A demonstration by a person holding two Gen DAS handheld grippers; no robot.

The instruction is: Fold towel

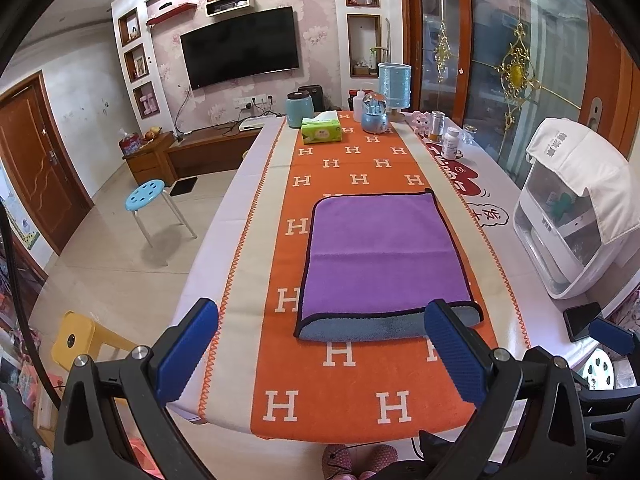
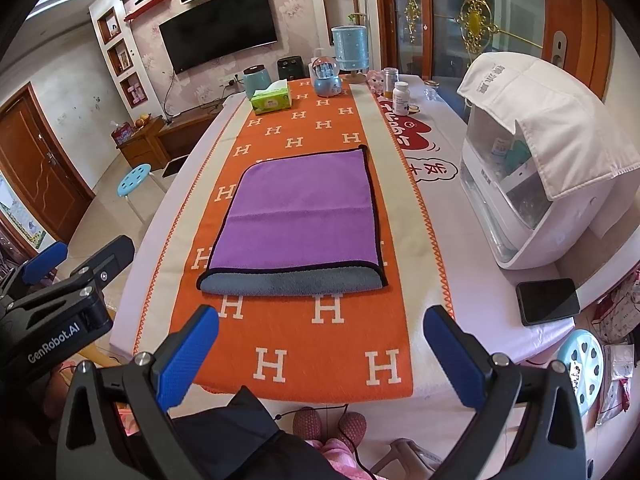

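Observation:
A purple towel (image 1: 380,252) with a black hem lies folded flat on the orange runner (image 1: 340,396); its grey underside shows along the near edge. It also shows in the right wrist view (image 2: 304,216). My left gripper (image 1: 320,320) is open and empty, held above the table's near end, just short of the towel. My right gripper (image 2: 320,324) is open and empty, also in front of the towel's near edge. The left gripper (image 2: 76,256) shows at the left of the right wrist view.
A green tissue box (image 1: 322,130), blue jar (image 1: 300,108), snow globe (image 1: 375,114), lamp and pill bottles (image 1: 451,143) stand at the far end. A white appliance (image 2: 532,196) under a cloth and a black phone (image 2: 548,300) are on the right. Stools stand beside the table.

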